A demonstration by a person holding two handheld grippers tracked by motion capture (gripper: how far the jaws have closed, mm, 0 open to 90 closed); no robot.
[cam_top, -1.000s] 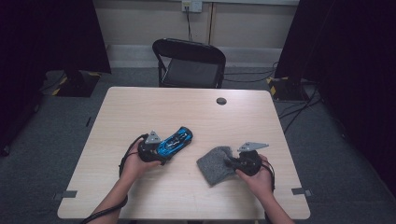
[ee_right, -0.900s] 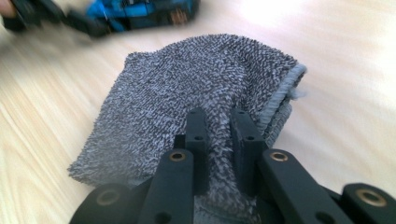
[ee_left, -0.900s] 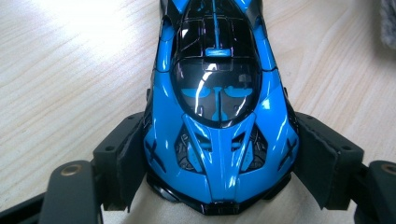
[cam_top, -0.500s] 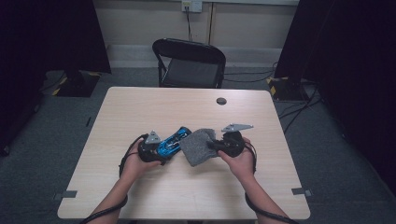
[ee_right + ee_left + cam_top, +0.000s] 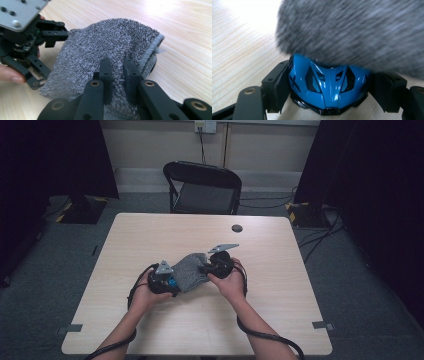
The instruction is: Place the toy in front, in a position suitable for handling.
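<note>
A glossy blue toy car (image 5: 328, 85) sits between the black jaws of my left gripper (image 5: 331, 86), which is shut on its sides. A grey terry cloth (image 5: 352, 35) drapes over the far part of the car. In the high view the cloth (image 5: 192, 270) hides most of the car (image 5: 172, 282), held by the left gripper (image 5: 167, 282) in the person's left hand. My right gripper (image 5: 117, 72) is shut on a fold of the cloth (image 5: 100, 50) and holds it against the left gripper (image 5: 37, 37). The right gripper (image 5: 204, 268) sits just right of the cloth.
The work goes on at the middle front of a pale wooden table (image 5: 150, 235). A small black round disc (image 5: 237, 228) lies near the table's far edge. A black folding chair (image 5: 202, 190) stands behind the table. Cables trail from both grippers.
My right gripper has carried the grey cloth leftward from the table's right part and laid it over the blue car. The left gripper and car stayed put.
</note>
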